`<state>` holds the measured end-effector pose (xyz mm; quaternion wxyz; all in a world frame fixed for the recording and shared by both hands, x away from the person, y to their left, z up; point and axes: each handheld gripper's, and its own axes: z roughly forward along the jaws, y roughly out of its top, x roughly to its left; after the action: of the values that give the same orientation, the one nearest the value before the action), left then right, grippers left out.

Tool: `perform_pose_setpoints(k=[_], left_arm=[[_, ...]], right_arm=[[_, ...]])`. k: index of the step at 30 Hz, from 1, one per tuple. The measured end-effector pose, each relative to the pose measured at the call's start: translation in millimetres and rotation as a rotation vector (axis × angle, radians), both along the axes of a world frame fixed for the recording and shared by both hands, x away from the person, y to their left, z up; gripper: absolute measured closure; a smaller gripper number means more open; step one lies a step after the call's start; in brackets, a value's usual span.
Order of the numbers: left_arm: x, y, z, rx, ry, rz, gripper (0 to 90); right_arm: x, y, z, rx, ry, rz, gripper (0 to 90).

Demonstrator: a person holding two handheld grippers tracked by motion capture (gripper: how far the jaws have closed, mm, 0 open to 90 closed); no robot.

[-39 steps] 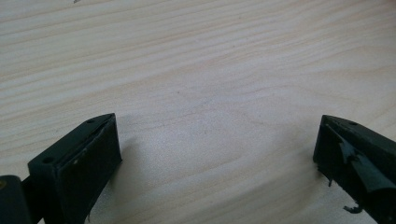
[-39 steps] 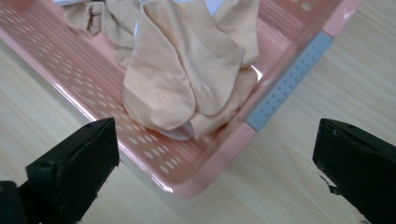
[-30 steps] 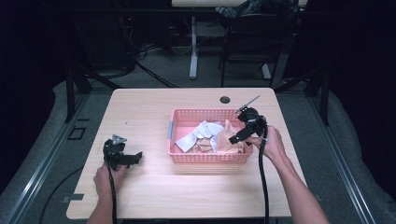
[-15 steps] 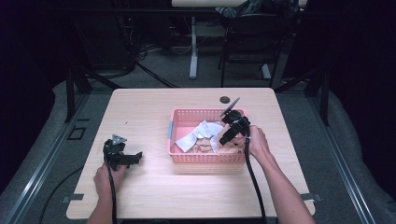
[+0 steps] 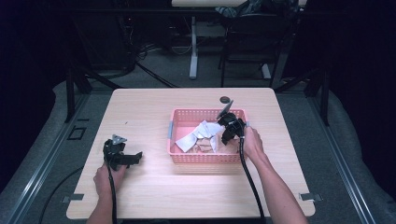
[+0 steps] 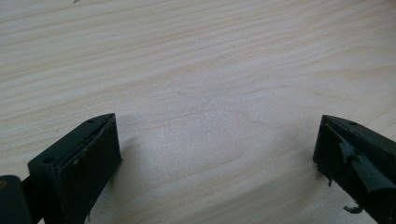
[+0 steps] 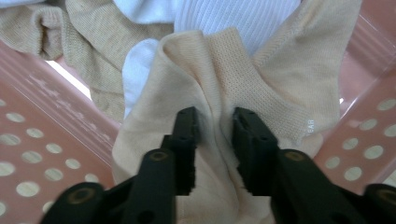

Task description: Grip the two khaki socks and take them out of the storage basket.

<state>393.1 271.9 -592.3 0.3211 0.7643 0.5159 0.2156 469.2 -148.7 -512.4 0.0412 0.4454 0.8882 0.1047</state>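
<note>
Pale wooden desk [image 5: 154, 116] at centre, dark floor and cables beyond, metal legs of other furniture behind. Pink perforated plastic basket [image 5: 180, 116] right of the desk's middle, heaped with white and beige socks. Small dark round disc [image 5: 225, 99] just behind the basket's far rim. Nothing between the basket and the left side of the desk.

Right gripper [image 5: 226, 136] lowered into the basket's right end, hand behind it at the near right corner; jaws just closing, narrowed and pinching a fold of the cream sock [image 7: 243, 88]. From the right gripper view: that sock's mesh knit and a small woven mark near its cuff, a ribbed white sock [image 7: 233, 18] above it, a tan sock [image 7: 88, 37] at upper left, basket walls on both sides. From above, the same socks a loose, hard-to-separate pile.

Left gripper [image 5: 135, 157] at the desk's near left, well apart from the basket, jaws wide with only bare wood grain between them in the left gripper view [image 6: 217, 154]. Worn, peeling pad [image 6: 362, 170] on one jaw.
</note>
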Motion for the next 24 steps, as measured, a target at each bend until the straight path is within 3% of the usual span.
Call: perform_pose_setpoints(k=[3,12,19,24], left_arm=[[0.0,0.0,0.0,0.000,0.000,0.000,0.4],[0.0,0.0,0.1,0.000,0.001,0.000,0.4],[0.0,0.0,0.0,0.000,0.001,0.000,0.4],[0.0,0.0,0.1,0.000,0.001,0.000,0.4]], right_arm=[[-3.6,-5.9,7.6,0.052,-0.022,-0.009,84.4],[-10.9,-16.6,23.8,0.118,-0.047,-0.017,86.1],[-17.3,-23.9,54.5,0.177,-0.121,-0.018,86.3],[-19.2,-23.6,67.7,0.187,-0.135,-0.009,86.4]])
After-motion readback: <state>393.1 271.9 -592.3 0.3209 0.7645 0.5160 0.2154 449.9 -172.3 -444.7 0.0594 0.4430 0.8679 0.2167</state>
